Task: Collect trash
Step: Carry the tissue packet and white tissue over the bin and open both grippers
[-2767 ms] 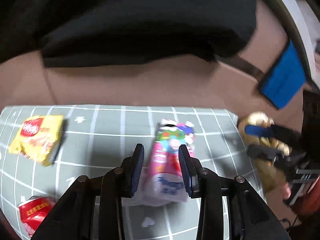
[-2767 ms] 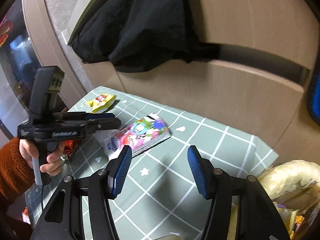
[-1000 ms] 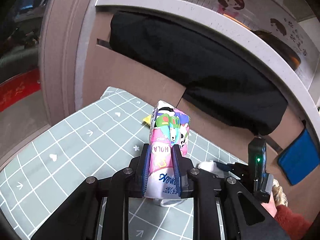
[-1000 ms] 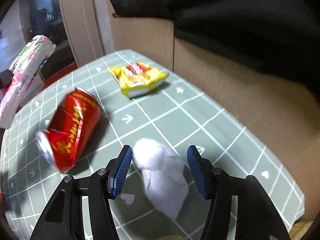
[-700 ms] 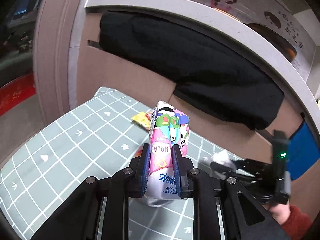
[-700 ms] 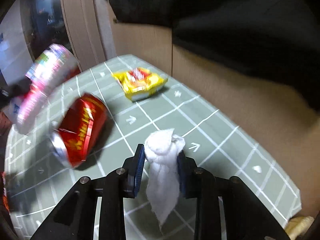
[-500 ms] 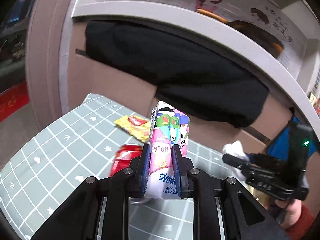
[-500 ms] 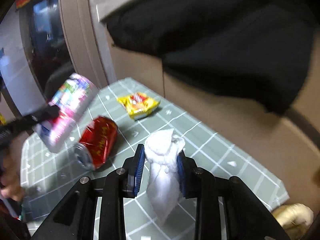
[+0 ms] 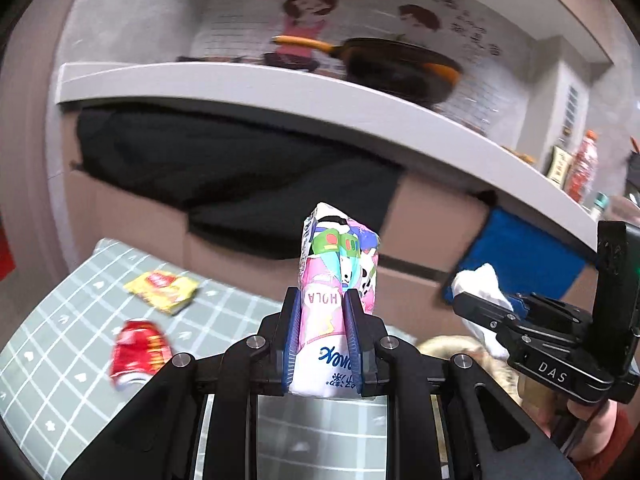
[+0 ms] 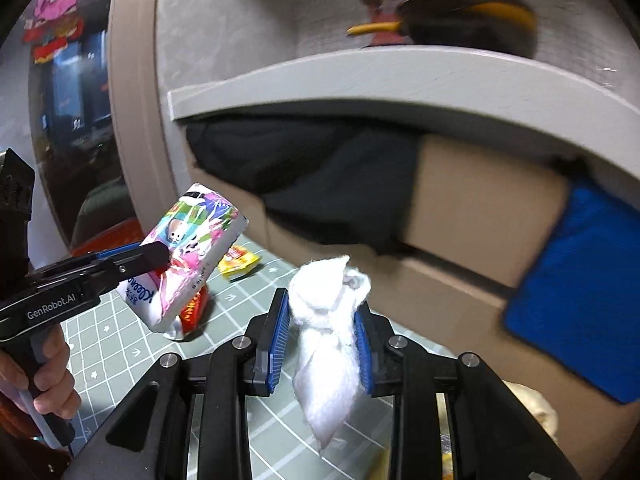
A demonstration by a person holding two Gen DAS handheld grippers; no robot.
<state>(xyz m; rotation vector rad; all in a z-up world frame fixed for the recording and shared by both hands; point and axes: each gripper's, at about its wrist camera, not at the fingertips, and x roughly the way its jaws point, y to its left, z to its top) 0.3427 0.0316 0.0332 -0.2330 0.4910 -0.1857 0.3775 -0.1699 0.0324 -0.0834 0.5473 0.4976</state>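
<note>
- Left wrist view: the left gripper [image 9: 322,334] is clamped on a pink tissue pack [image 9: 338,280], which stands upright between the blue pads, lifted clear of the table [image 9: 60,360].
- The table carries a grey-green cloth with a white grid. On it lie a red can [image 9: 138,352] on its side and, farther back, a yellow wrapper [image 9: 162,291]. The two are near each other but apart.
- At the right edge, the right gripper [image 9: 476,300] grips a white tissue [image 9: 478,284]. Below it shows a pale, rounded rim, perhaps a bag, too blurred to name.
- Right wrist view: the right gripper [image 10: 322,334] pinches the tissue [image 10: 328,320] between its blue pads; the loose end hangs down below the fingers, off the table [image 10: 120,344].
- To the left, the left gripper [image 10: 154,256] holds the pack [image 10: 188,264] tilted in the air, in front of the can [image 10: 194,306].
- The wrapper [image 10: 239,266] lies on the cloth behind the pack.
- Behind the table stand brown cabinet fronts with a black cloth [image 10: 312,168] draped over them under a white counter [image 10: 400,80]. A blue cloth [image 10: 576,292] hangs at the right, and a dark pan [image 10: 460,20] sits on the counter.
</note>
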